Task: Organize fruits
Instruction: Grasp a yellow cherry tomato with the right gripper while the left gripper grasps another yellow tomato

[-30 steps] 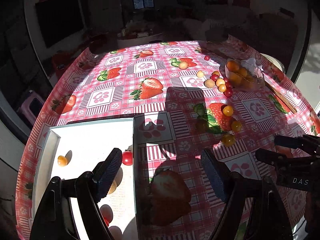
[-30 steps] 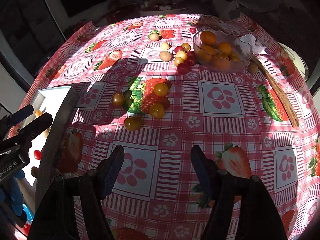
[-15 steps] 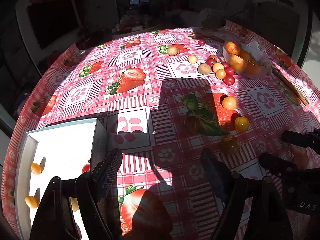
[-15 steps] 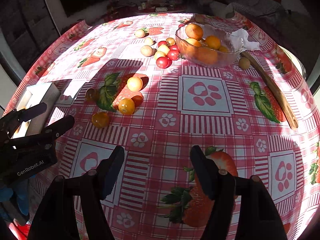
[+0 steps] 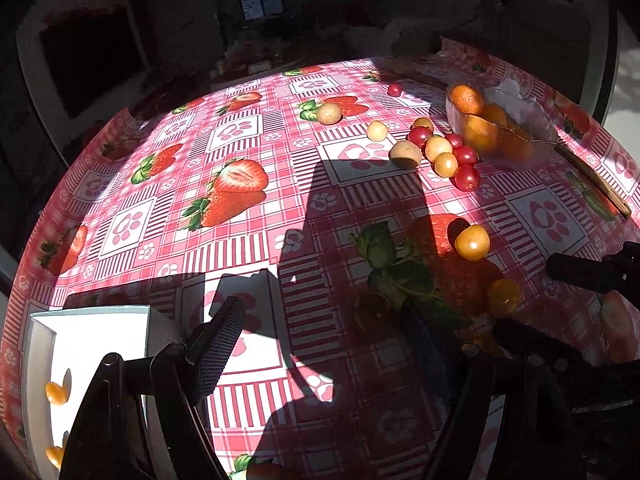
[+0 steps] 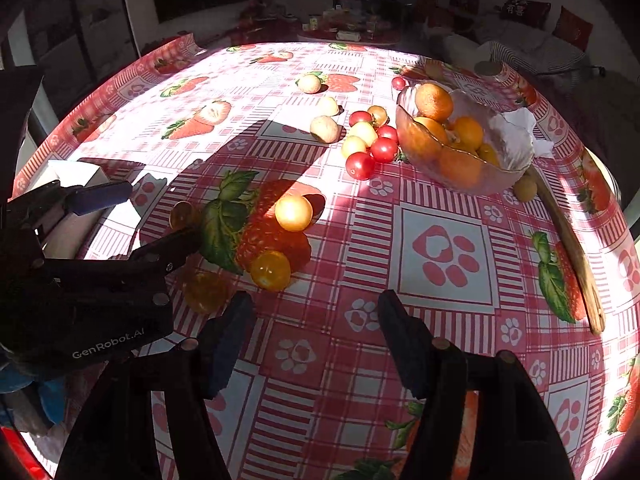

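Both the left gripper [image 5: 324, 344] and the right gripper [image 6: 316, 336] hover spread wide and empty over the strawberry tablecloth [image 6: 440, 248], with yellow cherry tomatoes [image 6: 270, 270] just ahead, a red and yellow cluster [image 6: 366, 146] farther off beside the glass bowl [image 6: 516, 148] of oranges [image 6: 434, 102].

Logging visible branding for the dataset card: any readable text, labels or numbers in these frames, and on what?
"GenRobot.AI": white lettering on the black body of the left gripper, seen in the right wrist view.
White characters on a dark cushion in the background: too small to read.
Nothing else is legible; the tablecloth carries only pictures.
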### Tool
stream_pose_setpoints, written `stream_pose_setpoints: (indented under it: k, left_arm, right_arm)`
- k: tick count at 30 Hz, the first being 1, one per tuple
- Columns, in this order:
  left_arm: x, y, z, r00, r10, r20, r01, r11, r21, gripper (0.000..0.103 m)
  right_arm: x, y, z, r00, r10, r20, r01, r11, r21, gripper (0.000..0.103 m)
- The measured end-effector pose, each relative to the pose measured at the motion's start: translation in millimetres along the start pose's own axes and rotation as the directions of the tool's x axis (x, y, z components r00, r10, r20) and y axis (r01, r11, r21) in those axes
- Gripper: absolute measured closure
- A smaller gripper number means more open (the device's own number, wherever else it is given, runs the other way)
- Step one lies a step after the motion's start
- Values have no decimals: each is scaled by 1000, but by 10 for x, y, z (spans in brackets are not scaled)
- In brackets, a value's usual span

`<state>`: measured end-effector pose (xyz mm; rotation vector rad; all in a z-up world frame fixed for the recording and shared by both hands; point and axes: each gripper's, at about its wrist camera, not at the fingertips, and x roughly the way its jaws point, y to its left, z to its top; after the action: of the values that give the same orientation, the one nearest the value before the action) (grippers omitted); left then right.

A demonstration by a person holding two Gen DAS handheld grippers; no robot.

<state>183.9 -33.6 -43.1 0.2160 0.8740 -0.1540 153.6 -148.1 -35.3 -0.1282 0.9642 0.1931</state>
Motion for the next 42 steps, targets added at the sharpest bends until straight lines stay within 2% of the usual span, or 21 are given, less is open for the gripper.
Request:
stream_pose_setpoints:
  k: [2,3,5,7,9,10,12,14,24,26,28,35,38,42]
  left_arm:
    - [24,7,24,1000,-7,2,8,1000,-4,23]
    - [31,13,32,1000,-19,2,19,1000,-8,30]
    - [33,14,41,999,-34,1,34,999,-17,37]
    - [28,2,36,999,-46,1,46,999,-24,41]
    - [20,-7,29,996,-84,-3,84,996,-37,58]
    - [14,-17,27,995,-99,-5,99,994,-40,63]
    - [-3,-58,21,994,-110,-7,110,993,-33,75]
    - [-21,-84,6,993,-118,-5,118,993,-25,80]
    - [-66,-39,-36,991,-134,-7,134,990,-43,80]
    - [-89,-24,-59,990,-139,-8,138,989,-47,80]
    - [-116,-13,-87,990,-143,-12,142,988,-55,80]
    - [-167,2,-166,990,-142,-10,141,988,-66,80]
    - [-167,4,-163,990,-141,-10,140,988,-71,80]
    - [-168,7,-172,990,-139,-7,138,988,-64,80]
  right_arm:
    - [16,3,31,1000,9,9,-9,1000,-7,42]
    - [23,5,44,1000,18,12,-18,1000,-8,45]
    - [29,26,66,999,42,19,-42,999,-18,52]
    - [35,70,86,997,71,21,-70,997,-34,69]
    - [42,135,96,997,79,18,-78,996,-52,77]
    - [44,155,101,997,79,19,-78,995,-58,82]
    - [52,167,104,996,86,19,-85,995,-53,83]
    - [52,137,103,994,103,19,-102,994,-39,84]
    - [96,27,162,985,175,9,-175,984,39,84]
    - [79,13,144,984,179,12,-179,982,51,86]
    - [48,-5,108,982,187,13,-187,980,63,93]
    - [-37,-22,13,983,181,-10,-180,982,58,93]
    - [-19,-59,23,978,209,-10,-208,975,84,91]
    - [12,-74,81,977,214,4,-213,972,100,82]
